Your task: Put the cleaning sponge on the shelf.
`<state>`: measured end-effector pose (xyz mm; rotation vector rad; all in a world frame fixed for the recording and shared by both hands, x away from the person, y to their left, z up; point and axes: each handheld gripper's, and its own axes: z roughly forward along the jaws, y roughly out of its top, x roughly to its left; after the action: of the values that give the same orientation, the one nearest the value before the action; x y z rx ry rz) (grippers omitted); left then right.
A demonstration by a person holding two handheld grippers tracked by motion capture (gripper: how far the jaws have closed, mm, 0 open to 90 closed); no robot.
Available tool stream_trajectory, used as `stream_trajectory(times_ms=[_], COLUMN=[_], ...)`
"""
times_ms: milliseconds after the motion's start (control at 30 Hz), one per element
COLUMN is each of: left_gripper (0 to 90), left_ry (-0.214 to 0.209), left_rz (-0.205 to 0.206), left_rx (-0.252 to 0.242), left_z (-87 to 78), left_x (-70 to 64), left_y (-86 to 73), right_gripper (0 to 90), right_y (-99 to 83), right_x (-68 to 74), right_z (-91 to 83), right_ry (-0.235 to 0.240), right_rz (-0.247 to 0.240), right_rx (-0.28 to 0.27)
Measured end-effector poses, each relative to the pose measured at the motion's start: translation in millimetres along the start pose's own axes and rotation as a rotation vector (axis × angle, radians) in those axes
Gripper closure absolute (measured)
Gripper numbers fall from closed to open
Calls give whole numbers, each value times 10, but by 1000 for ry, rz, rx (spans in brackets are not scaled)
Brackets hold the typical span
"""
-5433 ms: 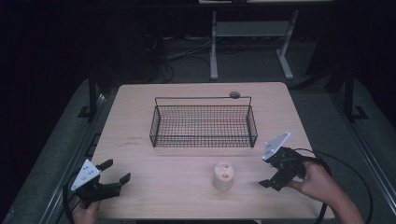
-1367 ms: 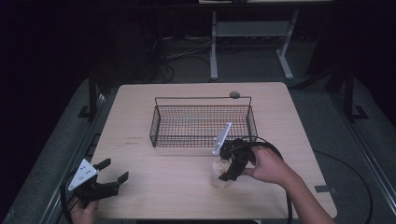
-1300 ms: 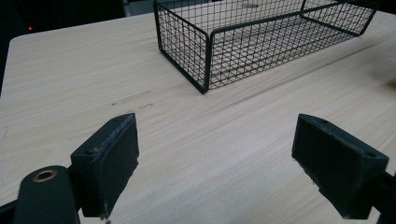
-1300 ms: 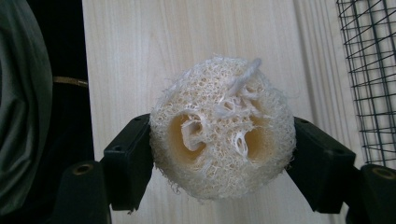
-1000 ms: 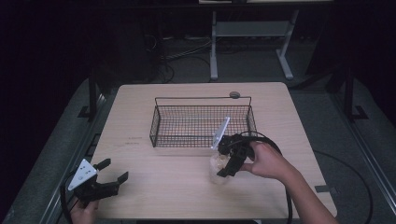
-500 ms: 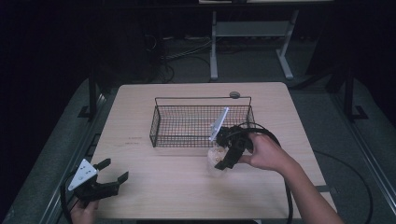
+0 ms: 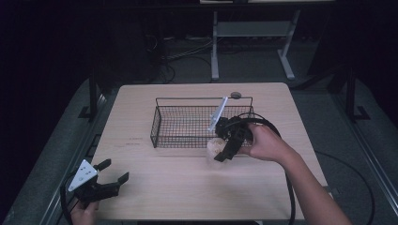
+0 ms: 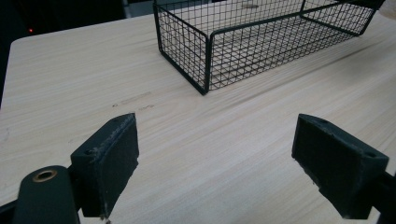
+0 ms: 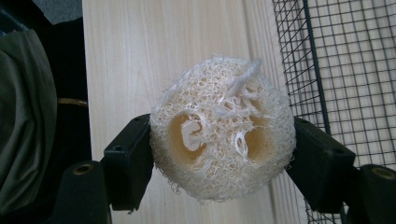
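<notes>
Loofah (image 9: 222, 128) gripped in your right gripper (image 7: 224, 151), just short of the basket's (image 7: 155, 127) near wall.

You hold the sponge across its round sides, both jaws pressed against it, its cut end with the hollows facing the right gripper camera. From above it hangs at the front right stretch of the wire basket, over the table (image 7: 187, 187), on your side of the rim. In the right gripper view the mesh stands just beside the sponge, so the way in looks to be up over the wall and away from you. Your left gripper (image 7: 109, 179) sits at the near left corner with its jaws spread wide and nothing between them, well apart from the basket; your right is much the nearer.
</notes>
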<state>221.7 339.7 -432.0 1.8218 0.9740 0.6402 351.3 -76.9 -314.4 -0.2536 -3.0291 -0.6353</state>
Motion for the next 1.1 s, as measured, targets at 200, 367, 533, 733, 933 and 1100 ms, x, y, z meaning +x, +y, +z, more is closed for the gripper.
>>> stream_trajectory(times_ms=[200, 367, 533, 733, 933, 1100], left_gripper=[140, 139, 139, 140, 140, 140], left_ry=[0, 0, 1, 0, 1, 0], left_rz=[1, 1, 0, 1, 0, 4], left_rx=[1, 2, 2, 1, 1, 2], left_z=[-4, -4, -5, -2, 1, -5], left_x=[4, 4, 7, 0, 0, -1], left_y=[-1, -1, -2, -1, -1, -2], right_gripper=[281, 281, 281, 281, 281, 281], right_y=[47, 85, 110, 154, 194, 228], right_x=[-42, -84, -143, -223, -305, -374], right_z=[-37, -59, -89, -145, -184, -227], right_ry=[-2, -4, -4, -5, -12, -13], right_rz=[-2, 1, 7, 20, 30, 45], right_rx=[6, 9, 11, 4, 14, 14])
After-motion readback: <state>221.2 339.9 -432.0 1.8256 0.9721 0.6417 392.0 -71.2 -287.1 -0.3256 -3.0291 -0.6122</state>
